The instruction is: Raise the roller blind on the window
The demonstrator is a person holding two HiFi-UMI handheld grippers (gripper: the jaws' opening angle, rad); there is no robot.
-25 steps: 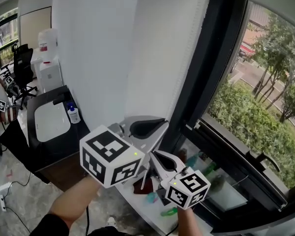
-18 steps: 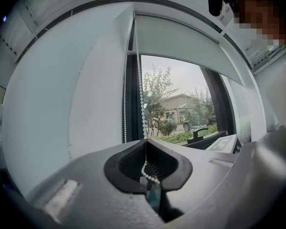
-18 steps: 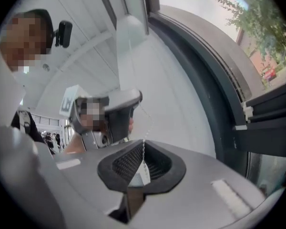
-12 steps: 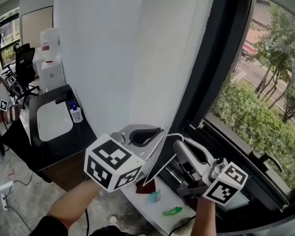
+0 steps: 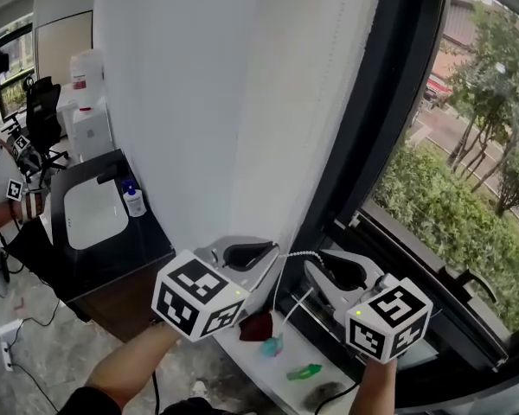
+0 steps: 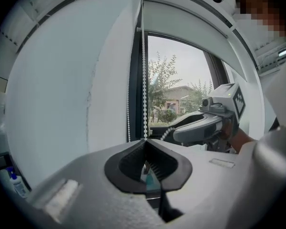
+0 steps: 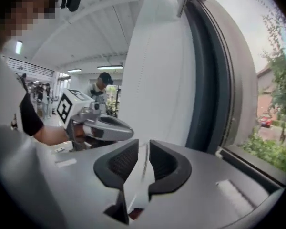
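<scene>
The white roller blind [image 5: 311, 102] hangs beside the dark window frame [image 5: 376, 145]. Its white bead chain [image 6: 144, 89] runs straight down into my left gripper [image 6: 145, 141], which is shut on it. In the head view the left gripper [image 5: 274, 251] sits at the blind's lower edge. The chain [image 5: 296, 254] runs from it across to my right gripper [image 5: 310, 268], close beside it, and a slack strand hangs below. The right gripper [image 7: 144, 144] is opening: a gap shows between its pads, with a thin strand in it that they do not press.
A white sill [image 5: 285, 361] below holds a teal thing [image 5: 271, 346], a green thing [image 5: 304, 371] and a dark red one [image 5: 258, 327]. At left are a black desk [image 5: 112, 249], a bottle [image 5: 131, 201], a water dispenser [image 5: 85, 102], a chair [image 5: 39, 119] and a person's arm [image 5: 0, 214].
My right gripper rose from low over the sill to beside the left gripper, and its jaws parted. The left gripper sank a little, still closed on the chain.
</scene>
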